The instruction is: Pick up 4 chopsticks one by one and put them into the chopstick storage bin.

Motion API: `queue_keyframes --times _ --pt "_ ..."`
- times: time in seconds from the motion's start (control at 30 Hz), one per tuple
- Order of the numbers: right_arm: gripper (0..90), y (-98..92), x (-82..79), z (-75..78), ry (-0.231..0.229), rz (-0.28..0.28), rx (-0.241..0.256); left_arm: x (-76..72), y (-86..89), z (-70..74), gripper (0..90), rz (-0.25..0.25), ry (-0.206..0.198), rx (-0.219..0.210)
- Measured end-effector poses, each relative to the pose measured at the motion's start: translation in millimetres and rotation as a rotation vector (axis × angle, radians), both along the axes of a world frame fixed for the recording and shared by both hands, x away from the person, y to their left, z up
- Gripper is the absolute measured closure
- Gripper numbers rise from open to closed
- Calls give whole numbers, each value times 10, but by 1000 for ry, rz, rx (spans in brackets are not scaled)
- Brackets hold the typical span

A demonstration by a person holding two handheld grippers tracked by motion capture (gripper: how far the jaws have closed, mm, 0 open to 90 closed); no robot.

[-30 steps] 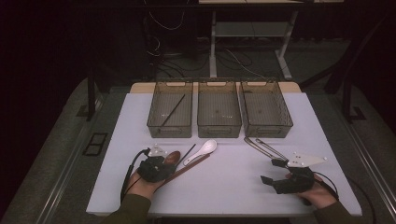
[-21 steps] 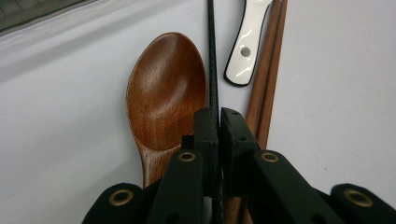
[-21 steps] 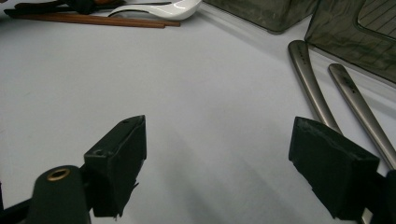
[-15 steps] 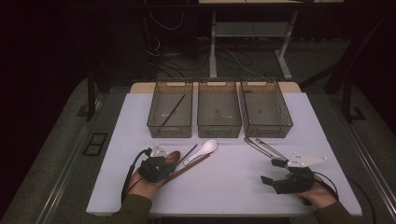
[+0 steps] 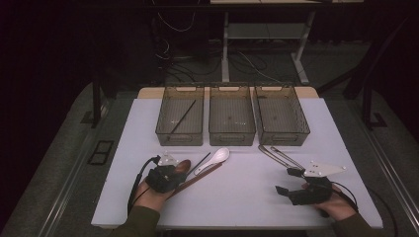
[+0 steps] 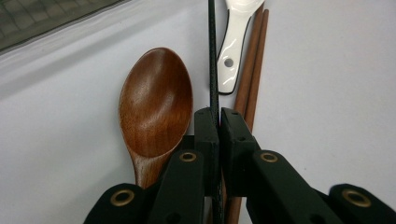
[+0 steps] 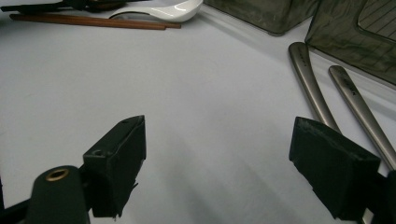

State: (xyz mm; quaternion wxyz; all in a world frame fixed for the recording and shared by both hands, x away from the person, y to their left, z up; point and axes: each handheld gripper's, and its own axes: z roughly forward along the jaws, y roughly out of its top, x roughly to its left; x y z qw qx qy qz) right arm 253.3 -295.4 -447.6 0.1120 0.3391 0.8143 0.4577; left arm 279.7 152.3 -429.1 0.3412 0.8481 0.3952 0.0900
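Left gripper [image 6: 219, 116] clamps thin black chopstick [image 6: 213, 56], jaws pinched tight on shaft. Chopstick lies on white table [image 5: 237, 192] at 7 o'clock, between wooden spoon [image 6: 156, 102] and brown chopstick pair [image 6: 254, 56], white ceramic spoon [image 6: 236, 37] just beyond.

Advice: lift straight up, keep shaft level, avoid dragging neighbours. Likely goal: left bin [image 5: 165, 131] at 11 o'clock, holding matching black stick.

Right gripper [image 7: 219, 163] spread wide, holding nothing, beside 2 metal handles [image 7: 310, 88].

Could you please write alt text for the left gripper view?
The left gripper is shut on a thin black chopstick on a white table. A wooden spoon lies left of it; brown chopsticks and a white ceramic spoon lie right.
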Motion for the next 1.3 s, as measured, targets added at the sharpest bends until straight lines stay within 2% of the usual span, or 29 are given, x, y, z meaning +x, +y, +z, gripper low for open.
queue_keyframes --times 0.13,0.33,0.5,0.67,1.0,1.3 --pt "159 6 0 10 -8 -6 19 3 13 28 854 -13 2 -8" --pt "122 64 14 1 -12 -11 17 21 52 61 854 -22 3 -32" --pt "122 83 44 -19 -14 -11 9 35 61 87 853 -33 8 -54" --pt "122 86 69 -32 -14 -11 7 69 78 115 853 -42 13 -56" --pt "122 94 84 -44 -14 -9 3 132 111 191 853 -56 -6 -78" --pt "122 91 91 -42 -11 -10 7 207 138 286 853 -61 -27 -123"
